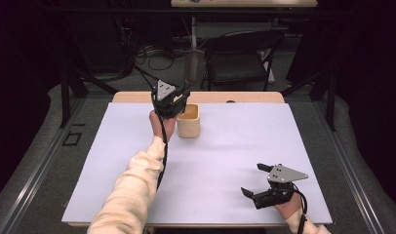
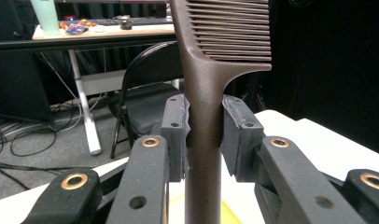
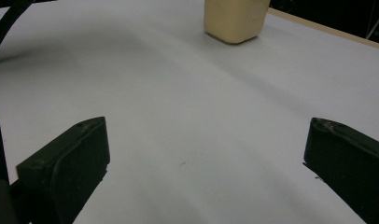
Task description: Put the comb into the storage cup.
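My left jaws are clamping the comb upright above the cup; right jaws are gaping empty. Next, I'm lowering it in.

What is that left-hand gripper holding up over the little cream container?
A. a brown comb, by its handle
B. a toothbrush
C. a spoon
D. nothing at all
A: in the left gripper view the left gripper has its jaws clamped on the handle of an upright brown comb, teeth at the top, above the cream container.
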{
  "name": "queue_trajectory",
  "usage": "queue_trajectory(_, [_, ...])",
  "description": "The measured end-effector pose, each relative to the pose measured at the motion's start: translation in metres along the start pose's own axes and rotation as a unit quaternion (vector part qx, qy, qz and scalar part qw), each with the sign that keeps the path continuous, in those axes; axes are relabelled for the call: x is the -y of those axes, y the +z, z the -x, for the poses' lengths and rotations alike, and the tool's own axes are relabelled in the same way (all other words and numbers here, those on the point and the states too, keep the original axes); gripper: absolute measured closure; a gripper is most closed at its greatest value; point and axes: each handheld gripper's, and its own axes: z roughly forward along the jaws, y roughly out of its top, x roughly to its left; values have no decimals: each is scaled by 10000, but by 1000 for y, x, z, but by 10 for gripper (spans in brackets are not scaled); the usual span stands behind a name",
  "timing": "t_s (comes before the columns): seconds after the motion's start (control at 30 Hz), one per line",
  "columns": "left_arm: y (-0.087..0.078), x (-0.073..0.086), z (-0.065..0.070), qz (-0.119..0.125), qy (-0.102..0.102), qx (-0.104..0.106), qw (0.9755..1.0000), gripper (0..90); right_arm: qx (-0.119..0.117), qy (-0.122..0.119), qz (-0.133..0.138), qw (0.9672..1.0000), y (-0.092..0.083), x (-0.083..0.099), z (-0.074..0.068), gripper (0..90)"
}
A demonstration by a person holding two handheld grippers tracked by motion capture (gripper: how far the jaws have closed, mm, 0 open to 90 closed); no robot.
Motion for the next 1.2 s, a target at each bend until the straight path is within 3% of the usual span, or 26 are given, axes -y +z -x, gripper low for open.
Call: queue_trajectory(1.2, [15,18,-5,-97,-154,-34,9998,721,13,63,97,9999,-2,0,1,0])
